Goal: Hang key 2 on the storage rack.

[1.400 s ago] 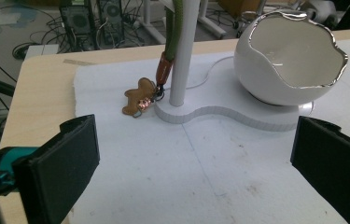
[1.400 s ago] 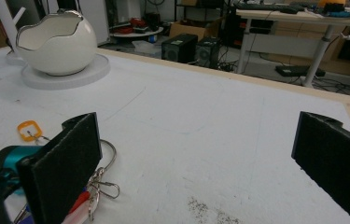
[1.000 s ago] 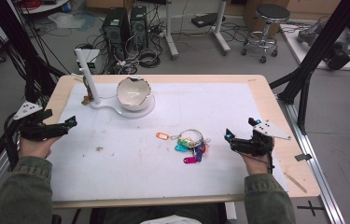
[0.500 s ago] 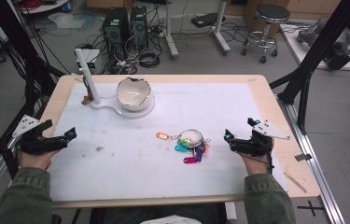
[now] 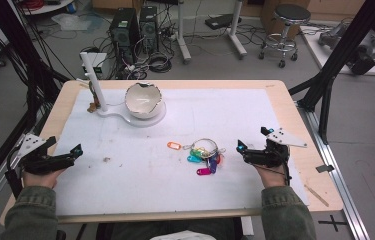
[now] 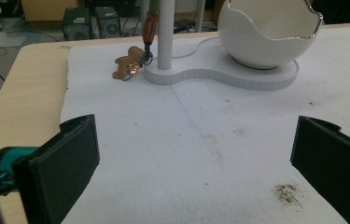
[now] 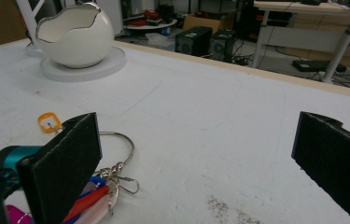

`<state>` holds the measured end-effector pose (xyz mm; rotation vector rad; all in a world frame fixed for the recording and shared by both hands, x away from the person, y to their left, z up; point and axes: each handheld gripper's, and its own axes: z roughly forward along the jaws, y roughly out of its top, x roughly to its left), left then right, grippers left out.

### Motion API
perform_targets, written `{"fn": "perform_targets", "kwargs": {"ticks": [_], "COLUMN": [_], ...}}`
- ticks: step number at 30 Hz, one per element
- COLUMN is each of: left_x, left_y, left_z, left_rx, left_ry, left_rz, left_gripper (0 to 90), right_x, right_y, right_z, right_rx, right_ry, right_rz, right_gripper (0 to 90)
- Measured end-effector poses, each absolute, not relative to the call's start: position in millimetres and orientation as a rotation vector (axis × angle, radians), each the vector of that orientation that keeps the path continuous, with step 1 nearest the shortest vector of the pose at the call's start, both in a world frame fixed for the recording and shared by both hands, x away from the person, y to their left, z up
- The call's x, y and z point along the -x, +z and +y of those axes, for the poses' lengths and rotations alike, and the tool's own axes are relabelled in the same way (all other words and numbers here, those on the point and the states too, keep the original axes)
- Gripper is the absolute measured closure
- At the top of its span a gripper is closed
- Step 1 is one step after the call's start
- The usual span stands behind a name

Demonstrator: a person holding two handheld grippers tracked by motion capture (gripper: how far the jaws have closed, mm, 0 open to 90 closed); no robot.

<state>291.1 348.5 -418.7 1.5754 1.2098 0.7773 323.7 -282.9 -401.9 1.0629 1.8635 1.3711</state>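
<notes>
A metal ring with several coloured key tags [image 5: 205, 156] lies right of the white mat's middle, with an orange tag [image 5: 174, 145] at its left end. My right gripper [image 5: 251, 139] rests just right of the bunch, open and holding nothing. In the right gripper view the ring [image 7: 119, 140] and the tags [image 7: 88, 198] lie beside the left jaw. My left gripper [image 5: 64, 146] stands open near the mat's left edge, nothing between its pads [image 6: 77, 158]. A white egg-shaped bowl [image 5: 144, 100] sits on a white stand [image 5: 120, 113] at the back left.
A white post [image 5: 92, 80] rises from the stand, with a brown gingerbread keychain [image 6: 128, 67] hanging at its foot. The white mat [image 5: 175, 190] covers most of the wooden table [image 5: 320, 185]. A dirt smudge [image 5: 106, 160] marks the mat near my left gripper.
My left gripper has drawn back toward the near edge of the table. The right gripper and the keys have stayed where they were.
</notes>
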Motion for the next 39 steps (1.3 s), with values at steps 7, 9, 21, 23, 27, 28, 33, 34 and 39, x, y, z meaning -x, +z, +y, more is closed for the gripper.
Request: {"fn": "perform_targets", "kwargs": {"ticks": [7, 9, 21, 23, 27, 28, 33, 34, 39], "left_x": [-285.8, -284.7, -284.0, -284.2, -284.5, -284.5, -284.6, -284.6, -284.4], "left_y": [-419.2, -419.1, -419.8, -420.1, -420.4, -420.4, -421.1, -421.3, -421.5], "left_z": [351.6, 351.8, 349.2, 349.2, 348.1, 347.9, 348.0, 348.2, 348.6], "left_rx": [-1.555, -1.552, -1.56, -1.563, -1.563, -1.564, -1.568, -1.568, -1.566], "left_ry": [0.766, 0.762, 0.755, 0.753, 0.75, 0.749, 0.743, 0.743, 0.742], "left_rz": [1.212, 1.211, 1.199, 1.198, 1.196, 1.193, 1.192, 1.192, 1.194], "left_gripper": [1.7, 1.7, 1.7, 1.7, 1.7, 1.7, 1.7, 1.7, 1.6], "right_x": [-324.8, -325.5, -329.2, -330.6, -333.5, -334.4, -339.1, -340.3, -343.1], "right_y": [-398.1, -396.8, -396.5, -397.0, -398.1, -398.7, -402.3, -403.5, -408.0], "right_z": [-273.7, -270.8, -257.3, -256.1, -252.4, -250.6, -244.8, -243.7, -238.3], "right_rx": [-1.044, -1.043, -1.028, -1.028, -1.029, -1.033, -1.037, -1.028, -1.038], "right_ry": [1.391, 1.399, 1.396, 1.394, 1.382, 1.378, 1.35, 1.342, 1.312], "right_rz": [1.908, 1.925, 2.005, 2.011, 2.039, 2.051, 2.102, 2.118, 2.18], "right_gripper": [0.6, 0.6, 0.6, 0.6, 0.6, 0.6, 0.6, 0.6, 0.6]}}
